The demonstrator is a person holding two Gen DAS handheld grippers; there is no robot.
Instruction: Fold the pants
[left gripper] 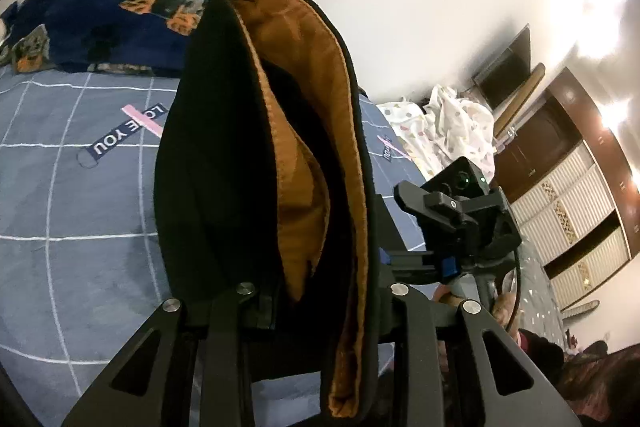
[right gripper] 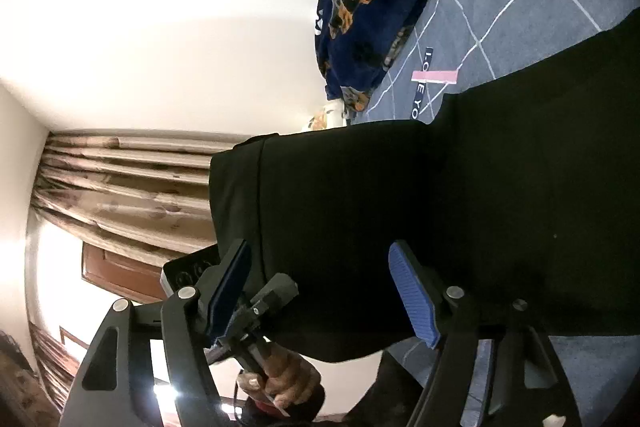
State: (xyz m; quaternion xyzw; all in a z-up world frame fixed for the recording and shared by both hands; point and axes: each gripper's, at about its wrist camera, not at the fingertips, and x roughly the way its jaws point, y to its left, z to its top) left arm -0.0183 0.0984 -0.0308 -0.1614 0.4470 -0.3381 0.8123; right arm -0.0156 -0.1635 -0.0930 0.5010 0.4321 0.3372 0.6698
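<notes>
The pants (left gripper: 224, 163) are black with an orange-brown lining (left gripper: 308, 107). In the left wrist view they stand up between my left gripper's arms, lifted above the bed, and the fabric hides its fingertips. My left gripper (left gripper: 316, 291) is shut on the pants' edge. In the right wrist view the pants (right gripper: 440, 207) hang as a broad black sheet. My right gripper (right gripper: 324, 291) is open, its blue pads (right gripper: 412, 295) apart, with the pants' lower part between them. The right gripper (left gripper: 452, 211) also shows in the left wrist view, right of the pants.
The bed has a grey-blue checked sheet (left gripper: 72, 187) with "LOVE YOU" print. A dark blue patterned blanket (left gripper: 100, 23) lies at its far side. A white spotted cloth (left gripper: 448, 131) lies to the right. A wardrobe (left gripper: 560, 195) and curtains (right gripper: 128, 187) stand beyond.
</notes>
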